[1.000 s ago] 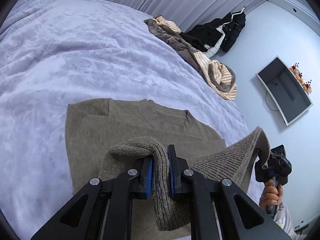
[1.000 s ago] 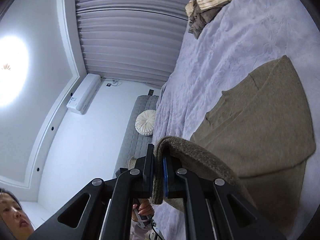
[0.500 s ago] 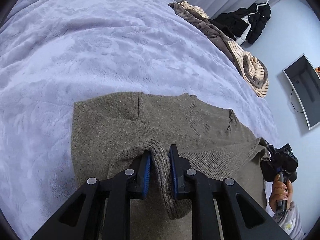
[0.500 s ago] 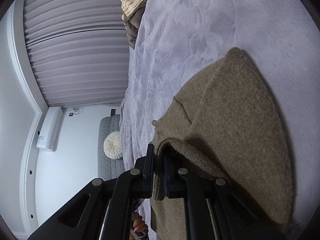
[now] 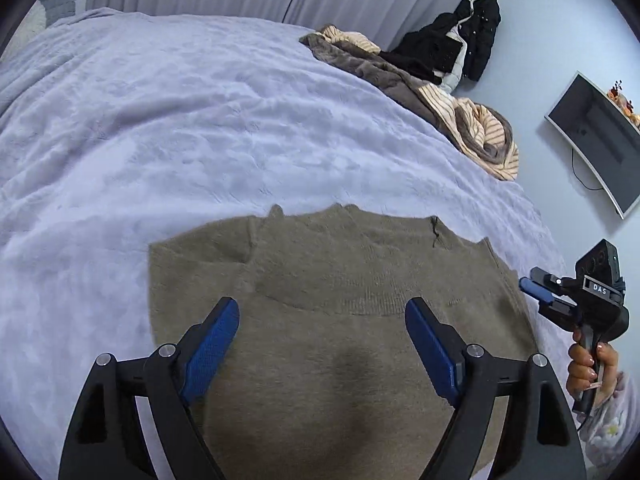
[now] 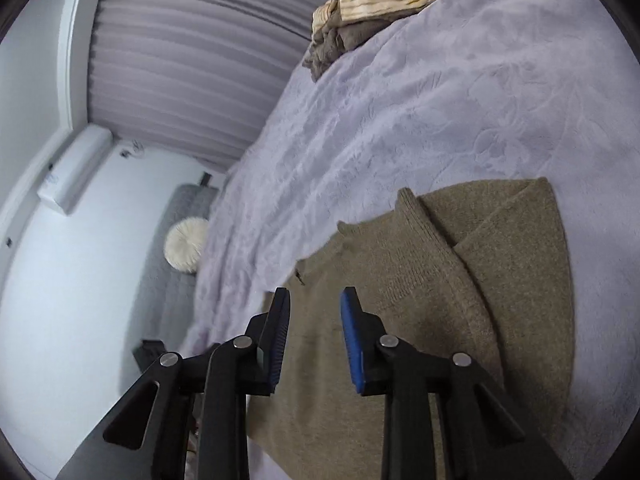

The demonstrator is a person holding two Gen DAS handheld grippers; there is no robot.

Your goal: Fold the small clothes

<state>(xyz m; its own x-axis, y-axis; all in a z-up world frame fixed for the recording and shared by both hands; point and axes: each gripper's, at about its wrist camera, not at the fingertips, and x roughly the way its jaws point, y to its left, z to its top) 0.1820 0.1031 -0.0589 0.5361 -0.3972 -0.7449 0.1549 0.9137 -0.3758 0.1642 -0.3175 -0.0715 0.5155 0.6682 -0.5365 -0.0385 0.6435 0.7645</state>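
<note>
Both jaws were opening, nothing pinched: left gripper [image 5: 322,320] wide, right gripper [image 6: 315,312] partway. Sweater [image 5: 340,280] lay folded flat on bedspread [image 5: 200,120].

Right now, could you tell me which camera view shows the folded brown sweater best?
The left wrist view shows the brown sweater best: nearly its whole outline lies flat on the lavender bedspread, collar edge and folded hem included. The right wrist view shows it sideways, with its near part hidden behind the claw's arms.
</note>
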